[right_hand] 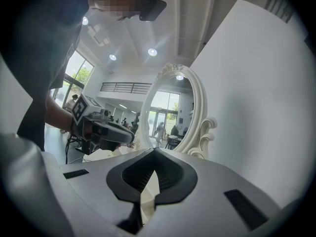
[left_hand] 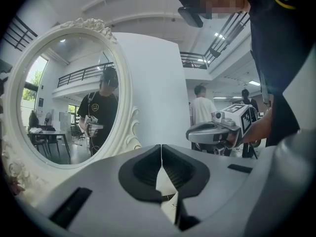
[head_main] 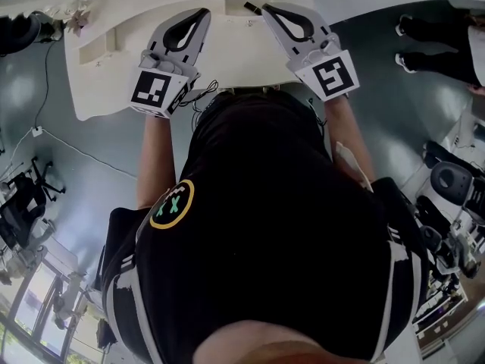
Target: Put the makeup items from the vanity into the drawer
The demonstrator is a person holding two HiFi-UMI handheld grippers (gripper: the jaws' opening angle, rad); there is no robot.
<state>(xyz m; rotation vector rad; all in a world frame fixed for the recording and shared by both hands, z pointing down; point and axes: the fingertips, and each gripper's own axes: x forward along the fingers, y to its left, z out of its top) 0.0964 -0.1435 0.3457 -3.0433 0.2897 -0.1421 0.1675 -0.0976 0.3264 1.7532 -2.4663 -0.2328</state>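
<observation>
The white vanity [head_main: 235, 59] lies below me, its front edge hidden by my body. My left gripper [head_main: 201, 14] and right gripper [head_main: 265, 8] hover side by side over its top, both shut with nothing between the jaws. A small dark thing [head_main: 250, 7] lies just left of the right gripper's tip; I cannot tell what it is. In the left gripper view the shut jaws [left_hand: 161, 147] face an oval mirror [left_hand: 64, 93] in an ornate white frame, with the right gripper [left_hand: 222, 128] at the right. The right gripper view shows its shut jaws [right_hand: 154, 151], the mirror [right_hand: 173, 110] and the left gripper [right_hand: 98, 128].
A white wall panel [left_hand: 158, 88] stands behind the mirror. Thin cables [head_main: 201, 97] hang off the left gripper at the vanity's front edge. Another person's shoes [head_main: 413, 29] stand on the grey floor at the upper right. Office chairs and equipment [head_main: 455, 184] crowd the right side.
</observation>
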